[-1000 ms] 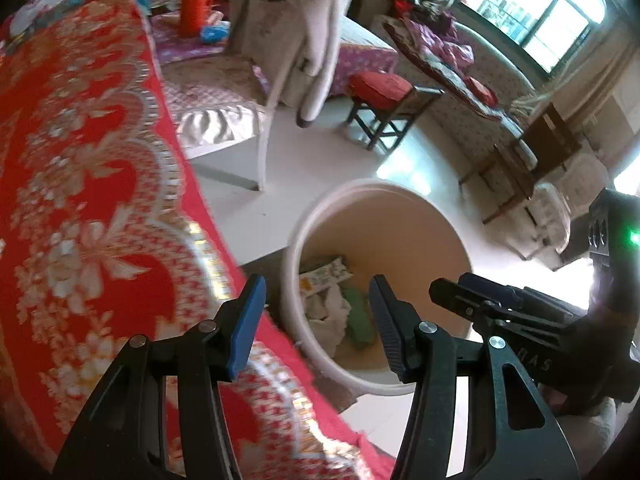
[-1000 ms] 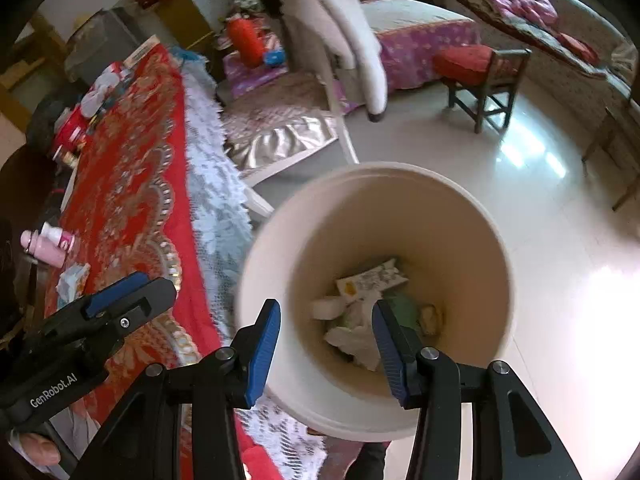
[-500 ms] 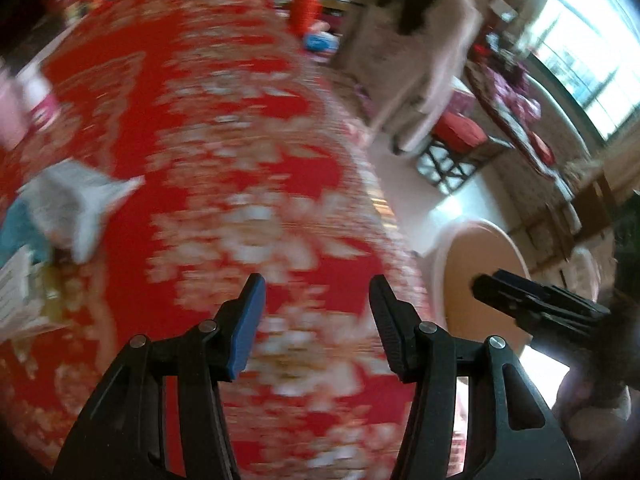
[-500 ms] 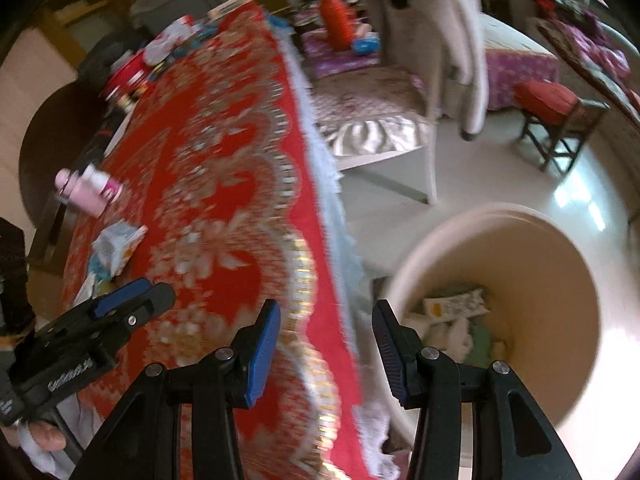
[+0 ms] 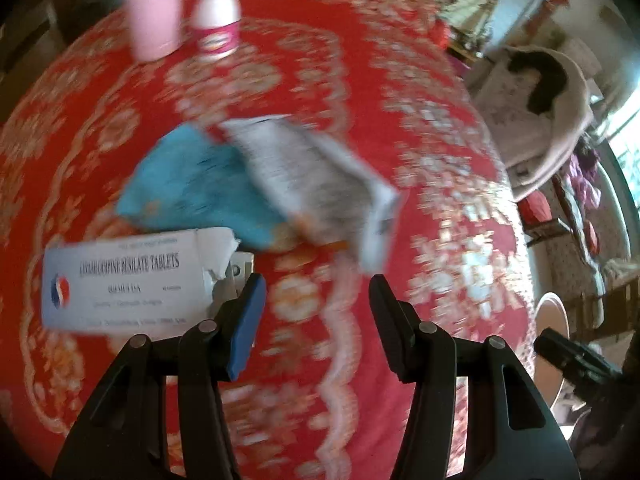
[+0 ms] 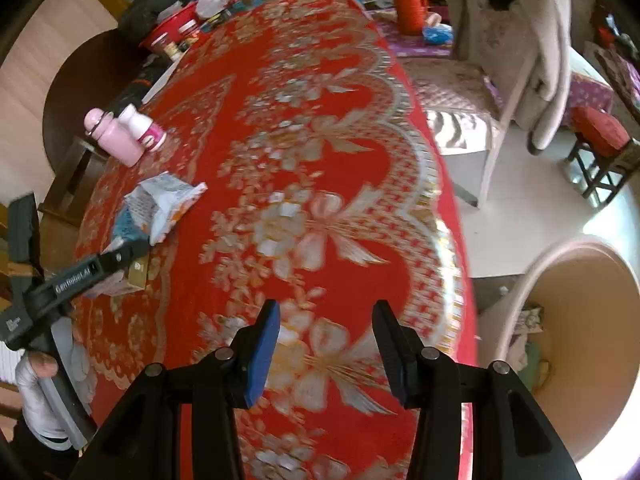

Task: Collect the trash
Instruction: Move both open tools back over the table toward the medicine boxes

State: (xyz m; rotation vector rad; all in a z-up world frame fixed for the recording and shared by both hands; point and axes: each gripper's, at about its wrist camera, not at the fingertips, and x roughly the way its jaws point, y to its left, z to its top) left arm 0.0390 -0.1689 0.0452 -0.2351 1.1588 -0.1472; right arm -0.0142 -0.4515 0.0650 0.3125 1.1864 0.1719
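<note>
The desk (image 6: pixel 320 128) is big and wears a red cloth with gold flowers. Beside its right edge, down on the floor, stands a round cream bin (image 6: pixel 580 360) with some trash already at the bottom.

On the left part of the desk lies a little pile of trash. A white medicine box (image 5: pixel 124 280) with a torn flap lies flat, closest to the left tongs (image 5: pixel 316 312). Just behind it is a blue wrapper (image 5: pixel 188 184), and a white and orange wrapper (image 5: pixel 316 176) lies partly on top of the blue one. The picture is blurry here.

Farther back, two small bottles stand side by side and seem to touch: a pink bottle (image 5: pixel 154 20) and a white bottle (image 5: pixel 218 16) with a pink label.

The left tongs hang just over the cloth near the pile, wide open, with nothing in them. The right tongs (image 6: pixel 324 344) are wide open too, holding nothing, over the desk near the bin side.
</note>
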